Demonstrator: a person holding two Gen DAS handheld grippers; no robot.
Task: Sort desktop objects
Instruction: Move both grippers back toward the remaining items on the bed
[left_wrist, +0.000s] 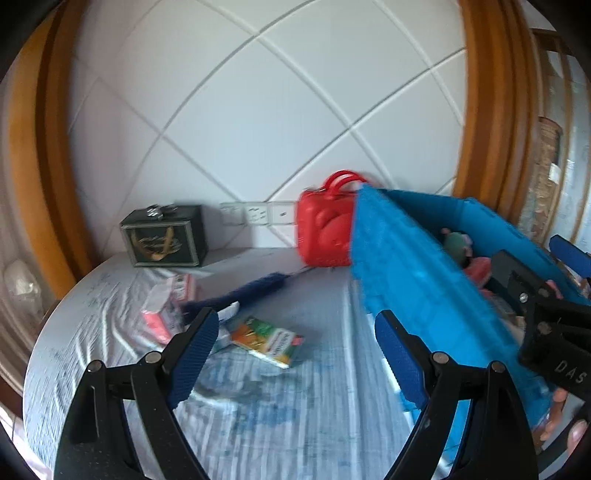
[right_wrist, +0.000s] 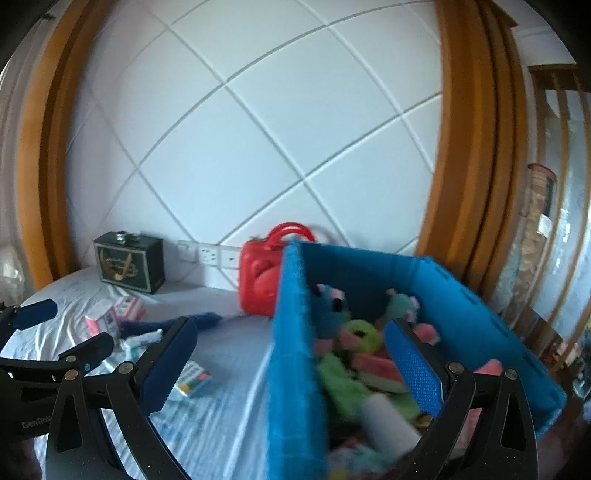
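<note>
While most of the clutter already sits inside it, the blue bin (right_wrist: 369, 280) is the biggest thing on the table (left_wrist: 295, 424) and serves as the landmark here: it holds soft toys, a watermelon-slice piece and a white tube, all blurred. To the bin's left, on the wrinkled pale cloth, lie the things not yet sorted: a dark blue fluffy duster (left_wrist: 240, 291), a pink-and-white packet (left_wrist: 166, 306), then a small orange-and-green carton (left_wrist: 269, 341) nearest the bin. Behind the bin's far left corner stands a red case (left_wrist: 325, 232), and farther left a dark box (left_wrist: 164, 236) against the wall. The carton looks light and fairly stiff, likely to slide on the cloth, so a grip across its short sides seems safest; the packet looks soft and crushable, and the duster is best taken by its thin handle, judging by shape. The left gripper (left_wrist: 291, 350) hovers above the cloth just left of the bin, tilted down toward the carton, its tongs spread wide and empty. The right gripper (right_wrist: 291, 362) hangs over the bin's left wall, one finger outside and one above the contents, also wide and holding nothing.
</note>
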